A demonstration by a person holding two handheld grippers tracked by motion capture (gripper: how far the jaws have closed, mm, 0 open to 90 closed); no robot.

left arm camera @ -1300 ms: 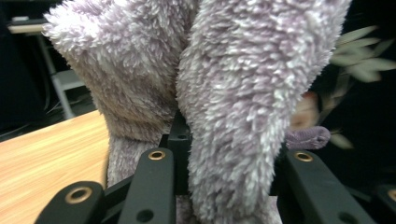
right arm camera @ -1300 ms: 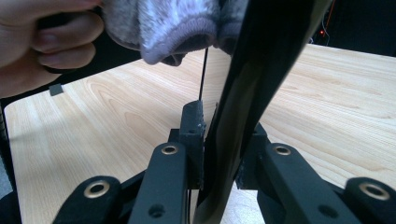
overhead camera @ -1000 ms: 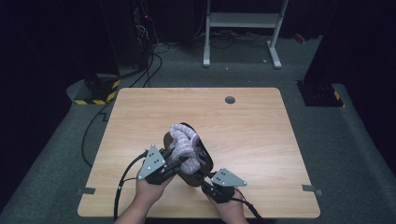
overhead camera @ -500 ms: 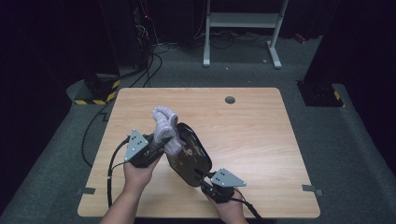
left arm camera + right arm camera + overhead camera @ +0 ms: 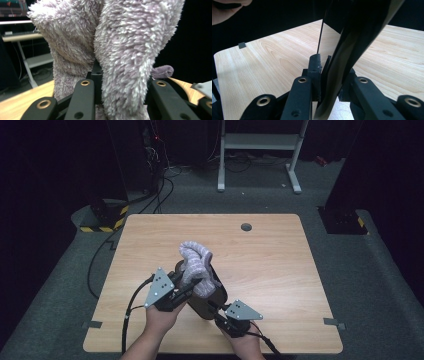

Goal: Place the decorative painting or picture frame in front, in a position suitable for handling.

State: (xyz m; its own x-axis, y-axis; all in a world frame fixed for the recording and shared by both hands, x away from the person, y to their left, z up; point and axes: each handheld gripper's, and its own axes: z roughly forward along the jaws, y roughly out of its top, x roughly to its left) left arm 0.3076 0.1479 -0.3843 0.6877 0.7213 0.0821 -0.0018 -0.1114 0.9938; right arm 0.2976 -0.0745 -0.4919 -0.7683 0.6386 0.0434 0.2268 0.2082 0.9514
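Dark room, light wood-grain table (image 5: pixel 270 270) on grey carpet; work happens at the near edge, between the person's two hands.

Nearest: right gripper (image 5: pixel 220 312), low over the near edge, jaws clamped on the thin rim of a dark brown bag (image 5: pixel 205 297). In the right gripper view the glossy dark edge (image 5: pixel 342 62) runs up between the two pads, pinched tight. Bag stands tilted, its mouth facing up and away from the person, the base seemingly on or just above the tabletop; cannot tell which.

Just left of it: left gripper (image 5: pixel 187 287), jaws closed on a fluffy lilac-grey sock (image 5: pixel 196 262). In the left gripper view a thick fold of the pile (image 5: pixel 125 62) fills the gap between the jaws. The sock arches up over the bag's mouth, its far end curling down toward the opening; part of it looks to lie inside or against the bag wall.

Beyond: bare tabletop, a round cable grommet (image 5: pixel 246 226) near the far edge. Farther off, a white stand's legs (image 5: pixel 295 182) and floor cables (image 5: pixel 165 175).

Judgement: step in hand is feeding the sock into the bag.

Risks:
- Plush pile may drag on the rim and fold the mouth shut.
- The thin rim could slip from the right pinch if the left hand pushes sideways.
- Releasing too early leaves the sock draped outside.
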